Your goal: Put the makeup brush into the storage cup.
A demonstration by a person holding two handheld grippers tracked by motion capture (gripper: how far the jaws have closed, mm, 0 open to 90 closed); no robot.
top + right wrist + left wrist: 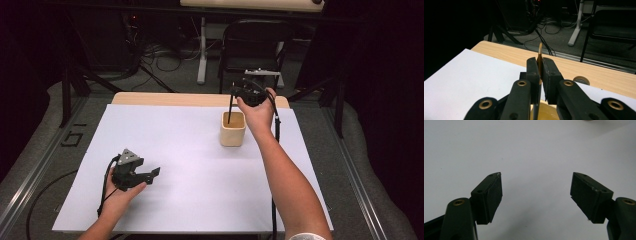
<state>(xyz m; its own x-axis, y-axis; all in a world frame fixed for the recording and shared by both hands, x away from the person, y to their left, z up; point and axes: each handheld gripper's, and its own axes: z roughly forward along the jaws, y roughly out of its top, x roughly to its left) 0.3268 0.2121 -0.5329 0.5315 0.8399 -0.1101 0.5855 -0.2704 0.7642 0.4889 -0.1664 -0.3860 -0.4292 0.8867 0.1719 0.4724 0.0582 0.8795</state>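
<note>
A person's right gripper (pixel 231 93) is hovering over a wooden cup (pixel 233 129) at the white sheet's (pixel 190 170) far edge, jaws pinching a thin stick (pixel 540 53) whose lower end is reaching into the cup. The left gripper (pixel 151 174) is resting near the front left, jaws spread wide, holding nothing.

A plain white sheet (pixel 190 165) covers most of the light wood table (pixel 165 98), and a pale tan cup (pixel 233 129) with a darker brown inside stands right of centre in the frame. Both grippers, the left gripper (pixel 150 175) and the right gripper (pixel 540 72), are black with brass-coloured rivets. The right one pinches a thin tan stick (pixel 540 53), and the floor (pixel 360 165) around the table is grey.
</note>
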